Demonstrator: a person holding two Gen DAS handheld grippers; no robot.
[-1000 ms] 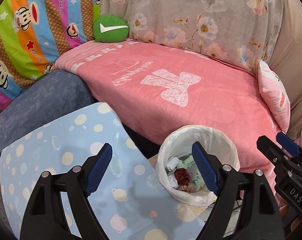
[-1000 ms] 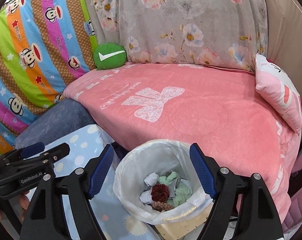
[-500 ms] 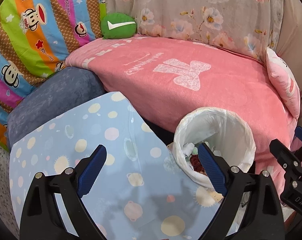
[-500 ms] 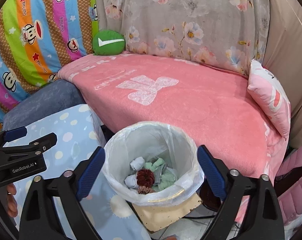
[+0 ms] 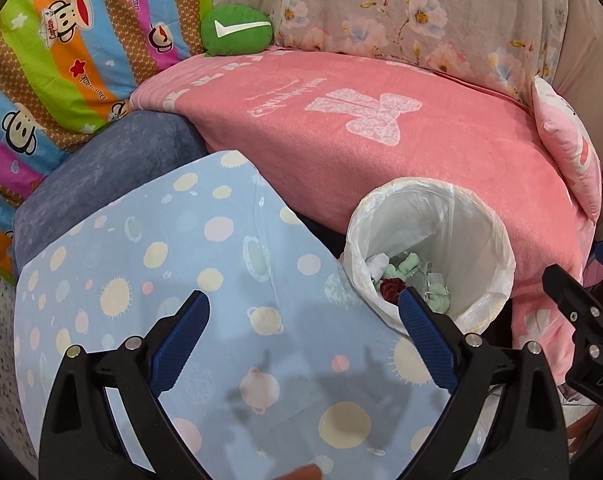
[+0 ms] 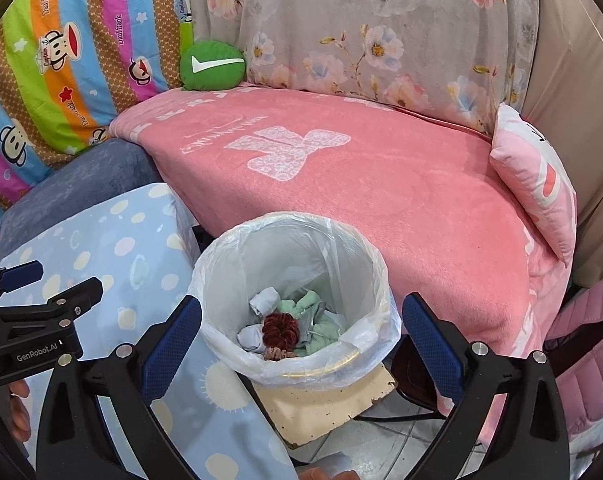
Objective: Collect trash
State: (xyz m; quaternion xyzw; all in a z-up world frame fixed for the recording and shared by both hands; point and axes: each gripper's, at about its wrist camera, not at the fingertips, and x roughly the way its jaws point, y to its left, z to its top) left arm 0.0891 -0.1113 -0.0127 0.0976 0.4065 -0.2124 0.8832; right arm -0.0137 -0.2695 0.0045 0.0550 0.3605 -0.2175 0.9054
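Note:
A white trash bin [image 6: 221, 276] lined with a clear bag stands on the floor beside the pink couch; it also shows in the left wrist view [image 5: 497, 240]. Inside lie crumpled white and green tissues [image 6: 313, 304] and a dark red ball [image 6: 280, 329]. My right gripper [image 6: 301, 332] is open and empty, its jaws spread on either side of the bin from above. My left gripper [image 5: 303, 330] is open and empty over the blue dotted cloth [image 5: 181, 280], left of the bin.
A pink blanket [image 6: 381, 184] covers the couch. A green cushion [image 6: 211, 66] sits at the back, a pink pillow [image 6: 537, 176] at the right. A grey-blue cushion [image 5: 101, 176] lies left. A cardboard piece [image 6: 329, 400] lies under the bin.
Both grippers have pulled back and up from the bin. The left one has shifted left over the blue cloth. Both stay open and empty.

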